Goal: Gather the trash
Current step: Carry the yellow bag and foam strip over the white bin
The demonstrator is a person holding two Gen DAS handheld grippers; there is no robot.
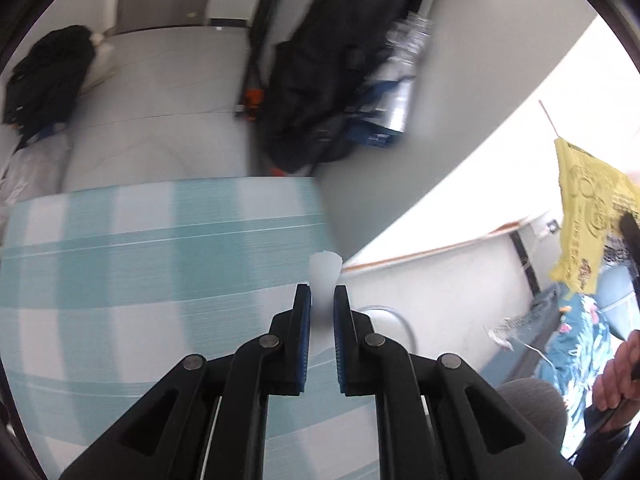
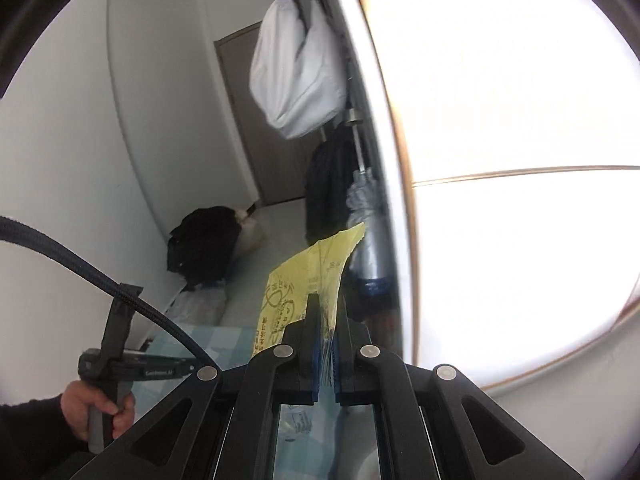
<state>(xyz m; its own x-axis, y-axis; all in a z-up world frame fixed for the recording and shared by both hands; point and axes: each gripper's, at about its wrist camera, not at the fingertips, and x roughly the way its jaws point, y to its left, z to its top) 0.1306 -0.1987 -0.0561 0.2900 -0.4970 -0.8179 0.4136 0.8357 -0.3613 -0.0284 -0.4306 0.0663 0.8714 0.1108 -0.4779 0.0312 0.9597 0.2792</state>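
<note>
My left gripper [image 1: 322,294] is shut on a small white crumpled piece of trash [image 1: 325,276], held above the blue-and-white checked tablecloth [image 1: 160,280]. My right gripper [image 2: 328,308] is shut on a yellow plastic bag [image 2: 304,280] with printed marks, holding it up in the air. The same yellow bag [image 1: 588,216] hangs at the right edge of the left wrist view. The left gripper's handle [image 2: 116,360] and the hand on it show at the lower left of the right wrist view.
A black jacket [image 1: 340,60] and bottles hang by a bright window [image 2: 520,120]. A black bag [image 1: 44,76] lies on the floor by the wall. A white bag [image 2: 296,72] hangs high. A door [image 2: 256,120] stands behind.
</note>
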